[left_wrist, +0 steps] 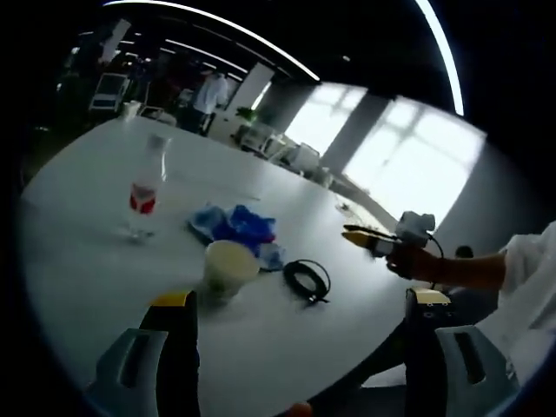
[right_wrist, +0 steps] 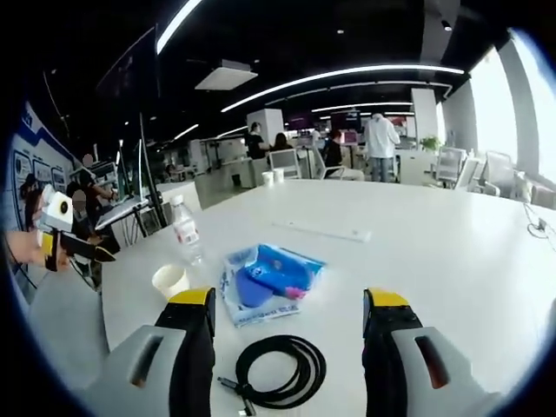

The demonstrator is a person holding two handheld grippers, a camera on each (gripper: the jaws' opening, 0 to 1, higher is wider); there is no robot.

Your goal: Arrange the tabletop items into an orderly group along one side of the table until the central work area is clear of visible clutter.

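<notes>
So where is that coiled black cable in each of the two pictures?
Left gripper view: the coiled black cable lies on the white table, right of centre, just right of the paper cup.
Right gripper view: the cable lies at bottom centre, between the two jaws of that tool.
Shared landmark: the blue plastic package, beside the cable in both views.

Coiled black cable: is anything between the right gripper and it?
Nothing visible. The coiled black cable lies on the white table just ahead of the open right gripper; the blue packet lies beyond it.
</notes>
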